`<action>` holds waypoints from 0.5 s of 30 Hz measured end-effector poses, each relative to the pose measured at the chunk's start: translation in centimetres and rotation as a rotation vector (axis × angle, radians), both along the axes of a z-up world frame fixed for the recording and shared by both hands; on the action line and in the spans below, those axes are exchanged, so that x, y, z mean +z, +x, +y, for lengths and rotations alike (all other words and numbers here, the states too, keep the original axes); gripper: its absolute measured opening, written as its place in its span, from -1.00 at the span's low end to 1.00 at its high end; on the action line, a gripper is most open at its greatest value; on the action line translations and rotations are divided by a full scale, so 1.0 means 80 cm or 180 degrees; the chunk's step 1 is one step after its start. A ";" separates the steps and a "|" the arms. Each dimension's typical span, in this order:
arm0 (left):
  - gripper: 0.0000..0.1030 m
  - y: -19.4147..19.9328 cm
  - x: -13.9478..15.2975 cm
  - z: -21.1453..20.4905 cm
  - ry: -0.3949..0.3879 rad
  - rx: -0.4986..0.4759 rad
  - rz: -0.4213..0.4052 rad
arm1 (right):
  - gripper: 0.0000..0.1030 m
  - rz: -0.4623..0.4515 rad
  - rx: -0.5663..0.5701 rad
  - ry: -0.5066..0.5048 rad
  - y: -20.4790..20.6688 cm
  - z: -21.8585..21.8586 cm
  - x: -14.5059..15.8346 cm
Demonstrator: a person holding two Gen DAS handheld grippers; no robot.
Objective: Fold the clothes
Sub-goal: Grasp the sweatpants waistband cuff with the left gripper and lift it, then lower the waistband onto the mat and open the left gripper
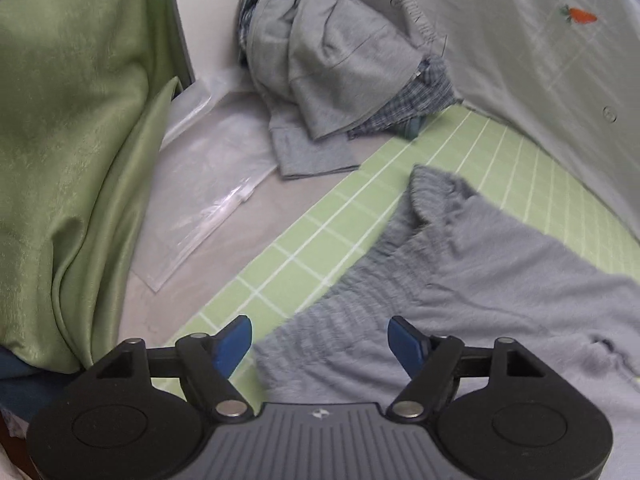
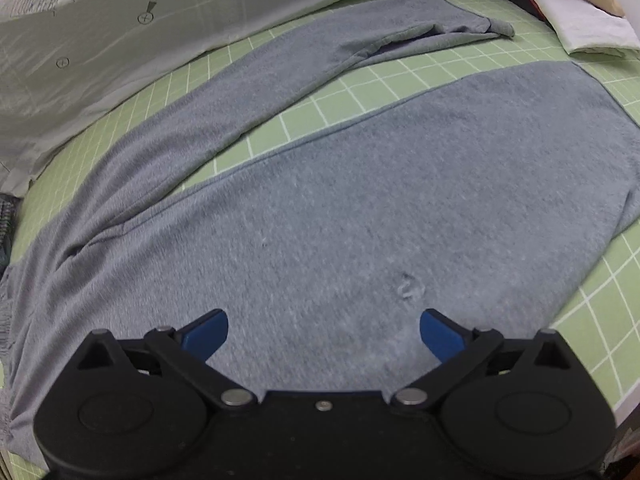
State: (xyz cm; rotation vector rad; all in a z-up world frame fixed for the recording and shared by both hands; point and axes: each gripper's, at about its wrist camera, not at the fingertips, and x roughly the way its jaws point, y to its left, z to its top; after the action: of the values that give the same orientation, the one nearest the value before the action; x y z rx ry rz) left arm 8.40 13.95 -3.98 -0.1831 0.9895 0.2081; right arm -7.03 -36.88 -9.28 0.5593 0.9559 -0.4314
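Observation:
A pair of grey knit trousers (image 2: 360, 200) lies spread on the green grid mat (image 2: 600, 300). One leg (image 2: 280, 92) stretches toward the far right, and the other is wide and flat in front. The ribbed waistband (image 1: 384, 280) shows in the left wrist view. My left gripper (image 1: 320, 338) hovers open just above that waistband with nothing between its blue fingers (image 1: 234, 344). Over the wide leg my right gripper (image 2: 324, 334) is open too, with only flat cloth below it. A small pucker (image 2: 410, 286) marks the cloth just ahead of it.
A heap of grey and checked clothes (image 1: 332, 68) lies at the mat's far corner. A clear plastic bag (image 1: 204, 196) and a green curtain (image 1: 68, 152) are to the left. A pale printed cloth with a carrot (image 1: 580, 16) borders the mat. Folded white fabric (image 2: 580, 20) sits far right.

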 end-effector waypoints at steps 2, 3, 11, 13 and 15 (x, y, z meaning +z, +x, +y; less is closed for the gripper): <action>0.70 -0.002 0.007 -0.025 -0.0035 0.0017 -0.0013 | 1.00 -0.0134 0.0019 0.0018 -0.001 -0.022 0.008; 0.72 -0.003 0.008 -0.038 -0.0046 0.0001 -0.0016 | 1.00 -0.0202 0.0028 0.0028 -0.002 -0.033 0.012; 0.86 0.017 -0.035 -0.156 -0.0196 -0.0165 0.0280 | 1.00 -0.0587 -0.0200 0.0281 0.029 -0.143 0.012; 0.86 0.026 -0.050 -0.177 -0.0177 -0.0160 0.0404 | 1.00 -0.0634 -0.0301 0.0410 0.044 -0.180 0.005; 0.86 0.035 -0.065 -0.196 -0.0185 -0.0122 0.0510 | 1.00 -0.0616 -0.0363 0.0467 0.063 -0.219 -0.002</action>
State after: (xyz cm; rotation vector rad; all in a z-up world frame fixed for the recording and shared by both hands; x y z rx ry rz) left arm 11.23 -1.76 -9.21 -0.2026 1.1580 0.1607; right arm -2.00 -54.38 -9.43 0.7774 0.7759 -0.4030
